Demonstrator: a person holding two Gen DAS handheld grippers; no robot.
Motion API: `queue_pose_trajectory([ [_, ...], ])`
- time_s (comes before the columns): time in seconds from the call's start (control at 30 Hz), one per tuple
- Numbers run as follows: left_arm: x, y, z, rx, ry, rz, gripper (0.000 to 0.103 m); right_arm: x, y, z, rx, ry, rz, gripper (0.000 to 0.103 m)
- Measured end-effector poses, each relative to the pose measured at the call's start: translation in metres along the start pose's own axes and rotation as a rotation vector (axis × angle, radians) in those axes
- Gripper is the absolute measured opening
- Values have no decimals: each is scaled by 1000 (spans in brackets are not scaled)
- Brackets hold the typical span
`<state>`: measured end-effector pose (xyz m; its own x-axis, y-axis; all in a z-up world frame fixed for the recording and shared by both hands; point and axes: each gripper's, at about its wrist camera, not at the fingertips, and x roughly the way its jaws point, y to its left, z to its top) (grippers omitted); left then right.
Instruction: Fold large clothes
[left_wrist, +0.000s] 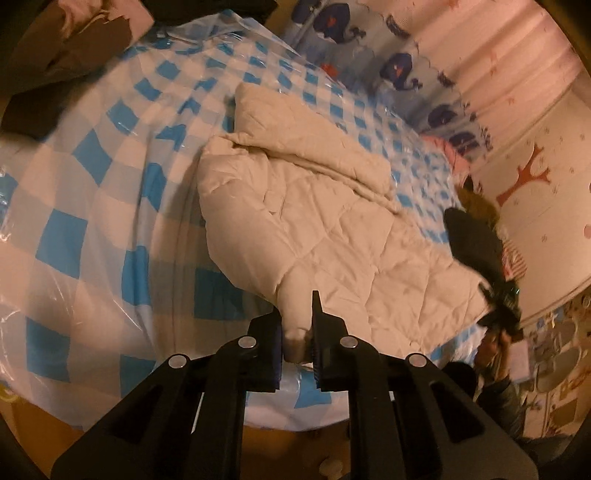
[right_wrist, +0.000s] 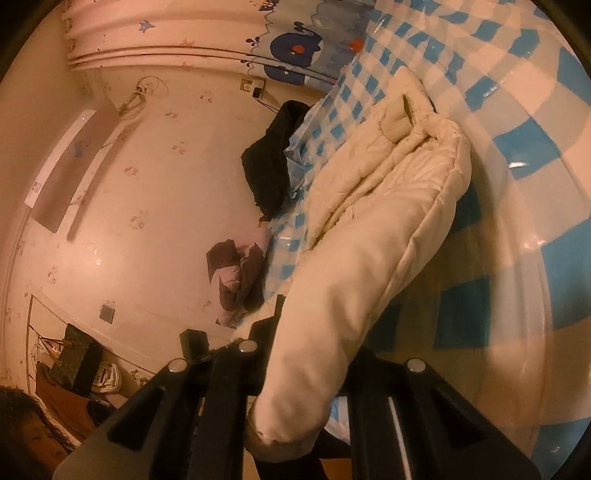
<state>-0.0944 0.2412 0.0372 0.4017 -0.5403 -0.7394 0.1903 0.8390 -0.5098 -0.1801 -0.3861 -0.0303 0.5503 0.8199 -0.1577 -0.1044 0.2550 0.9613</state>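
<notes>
The left gripper (left_wrist: 297, 343) and the right gripper (right_wrist: 314, 369) each pinch 1 corner of the cream quilted padded jacket (left_wrist: 332, 229); lift both evenly to fold straight.

Pale patterned wall (right_wrist: 155, 206), whale-print curtain (left_wrist: 402, 70), warm dim light.

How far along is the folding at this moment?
Partly done: one sleeve already lies folded across the cream jacket on the checked cover. In hand: the left gripper and right gripper each pinch a jacket edge. Left: fold the body over; other clothes wait.
</notes>
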Motion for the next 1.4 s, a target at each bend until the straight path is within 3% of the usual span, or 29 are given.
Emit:
queue_pose_trajectory([
  [0.17,32,46,-29,-146,53,-6,11,8,-18,-13,40,45,-40,12],
  [0.23,30,57,-39,-188,20,-44,10,8,-8,-13,24,44,-5,12],
  [0.33,2,51,-45,-197,-74,-110,10,6,17,-14,-34,35,33,12],
  [0.5,-67,8,-47,-118,-204,-180,9,-16,70,-34,-135,16,119,12],
  [0.67,-131,-19,-84,-62,-280,-248,9,-58,100,-77,-189,5,198,12],
  [0.8,-148,-6,-137,-90,-264,-257,9,-81,83,-121,-168,32,215,12],
  [0.9,-126,32,-172,-189,-195,-252,9,-77,47,-149,-83,79,163,12],
  [1.03,-97,64,-199,-315,-164,-266,9,-66,12,-174,16,87,190,12],
  [1.1,-103,57,-199,-293,-187,-277,9,-67,20,-177,-15,79,233,12],
  [1.27,-160,7,-187,-135,-298,-299,9,-76,91,-177,-253,120,361,15],
  [1.4,-180,5,-190,-105,-328,-306,9,-79,98,-176,-273,113,397,16],
])
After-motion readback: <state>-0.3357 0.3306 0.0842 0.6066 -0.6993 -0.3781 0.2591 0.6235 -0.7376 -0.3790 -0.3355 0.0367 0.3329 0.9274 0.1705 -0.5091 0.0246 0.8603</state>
